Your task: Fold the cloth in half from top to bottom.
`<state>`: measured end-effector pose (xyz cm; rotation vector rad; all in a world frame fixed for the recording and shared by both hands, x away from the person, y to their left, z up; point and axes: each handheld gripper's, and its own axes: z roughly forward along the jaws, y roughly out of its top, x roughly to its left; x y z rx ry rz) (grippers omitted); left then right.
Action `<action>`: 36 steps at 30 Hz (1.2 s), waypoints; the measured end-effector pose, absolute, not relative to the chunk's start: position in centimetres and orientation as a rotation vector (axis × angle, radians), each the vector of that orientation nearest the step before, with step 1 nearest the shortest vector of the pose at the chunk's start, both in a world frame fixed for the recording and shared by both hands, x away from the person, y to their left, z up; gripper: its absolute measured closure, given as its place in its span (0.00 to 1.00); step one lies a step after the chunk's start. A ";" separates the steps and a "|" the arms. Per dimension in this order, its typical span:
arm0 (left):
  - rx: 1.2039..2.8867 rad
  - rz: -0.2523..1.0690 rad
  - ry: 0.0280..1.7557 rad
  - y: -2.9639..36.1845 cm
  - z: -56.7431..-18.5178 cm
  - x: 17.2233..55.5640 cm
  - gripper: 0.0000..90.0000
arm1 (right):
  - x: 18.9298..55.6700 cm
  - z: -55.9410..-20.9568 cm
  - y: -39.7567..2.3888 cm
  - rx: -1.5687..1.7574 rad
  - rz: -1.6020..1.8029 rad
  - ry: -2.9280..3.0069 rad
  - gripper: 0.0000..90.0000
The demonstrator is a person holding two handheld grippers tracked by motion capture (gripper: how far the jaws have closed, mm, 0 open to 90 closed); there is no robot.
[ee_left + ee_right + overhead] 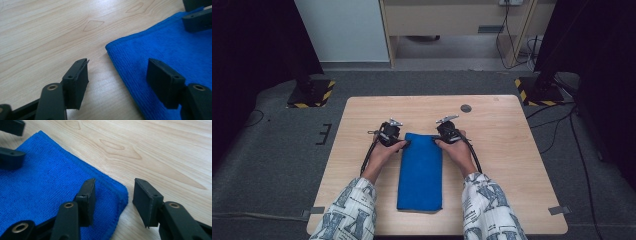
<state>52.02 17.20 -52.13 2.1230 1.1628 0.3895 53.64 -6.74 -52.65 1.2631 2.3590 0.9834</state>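
Observation:
A blue folded towel lies lengthwise in the middle of the wooden table. My left gripper sits at the towel's far left corner. Its jaws straddle the towel's edge, one over the wood and one over the cloth, open with a gap to the cloth. At the far right corner rests my right gripper. Its jaws straddle that corner, open, the pads not pressing the cloth. The right gripper's fingers show at the top right of the left gripper view, and the left gripper's fingers at the top left of the right gripper view.
A small dark round disc is set in the tabletop near the far edge. Two stands with yellow-black striped bases stand on the grey floor beyond the table. Cables trail on the floor at the right.

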 end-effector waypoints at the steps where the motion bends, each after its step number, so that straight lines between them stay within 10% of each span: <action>1: 2.129 0.381 1.162 17.1 -52.2 52.1 0.39 | 53.7 -52.7 -6.6 1.263 0.979 2.363 0.57; 9: 2.164 0.388 1.129 16.0 -52.5 52.1 0.47 | 53.5 -52.7 -6.2 1.227 0.989 2.390 0.69; 20: 2.140 0.410 1.081 15.4 -52.1 51.1 0.91 | 52.7 -51.7 -6.1 1.216 1.086 2.390 0.95; 36: 2.060 0.503 1.040 15.3 -48.1 50.1 0.92 | 52.1 -47.4 -6.7 1.127 1.133 2.339 0.95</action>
